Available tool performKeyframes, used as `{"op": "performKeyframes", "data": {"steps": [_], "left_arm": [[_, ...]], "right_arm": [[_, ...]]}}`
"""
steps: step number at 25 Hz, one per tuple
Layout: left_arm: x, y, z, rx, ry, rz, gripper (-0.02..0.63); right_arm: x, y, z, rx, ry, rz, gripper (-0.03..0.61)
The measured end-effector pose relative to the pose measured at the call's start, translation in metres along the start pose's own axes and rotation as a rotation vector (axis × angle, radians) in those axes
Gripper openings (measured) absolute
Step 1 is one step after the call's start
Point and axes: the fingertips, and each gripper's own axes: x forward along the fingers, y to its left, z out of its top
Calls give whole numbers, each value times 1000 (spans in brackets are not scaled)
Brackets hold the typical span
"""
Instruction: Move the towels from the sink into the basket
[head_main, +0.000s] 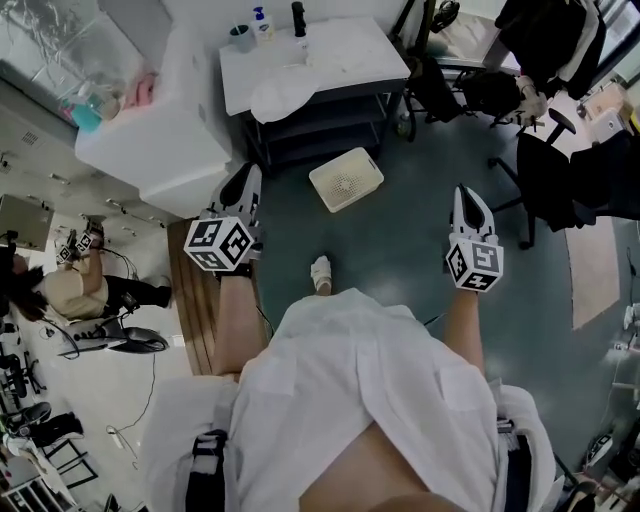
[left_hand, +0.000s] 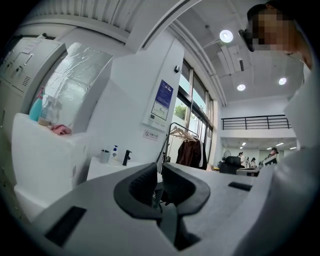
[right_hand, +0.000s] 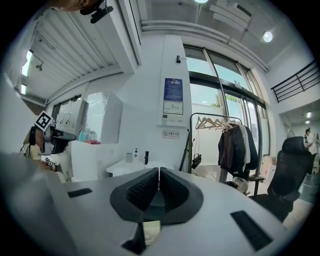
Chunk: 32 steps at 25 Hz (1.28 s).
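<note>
Left gripper (head_main: 249, 178) and right gripper (head_main: 468, 196) are held pressed together, nothing pinched, well apart from the sink (head_main: 335, 62). A towel (head_main: 283, 97) is seen heaped there. Unless the jaws are spread first, it may merely be shoved, or dropped beside the basket (head_main: 346, 179).

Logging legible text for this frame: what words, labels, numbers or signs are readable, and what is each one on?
No text can be read in any view.
Blue wall poster: print too small to read.
Small wall sign below it, with a prohibition symbol: characters too blurred to read.
Pump bottle on the white table: label too small to read.
</note>
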Motion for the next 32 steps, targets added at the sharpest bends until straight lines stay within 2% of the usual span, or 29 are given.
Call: {"op": "performKeyframes", "data": {"steps": [10,18,24,32], "left_arm": [[87,88,16,-22,2,-4,37],[129,139,24,-27,25,-28,38],[150,156,19,-23,40,-24,38],[191,176,11,14,78,23,40]], "right_arm": [[131,23,21,-35,16,37,29],[199,54,31,-69,36,85,31],[241,72,28,-102,64,158,31],[323,96,18,-145,88,339,32]]}}
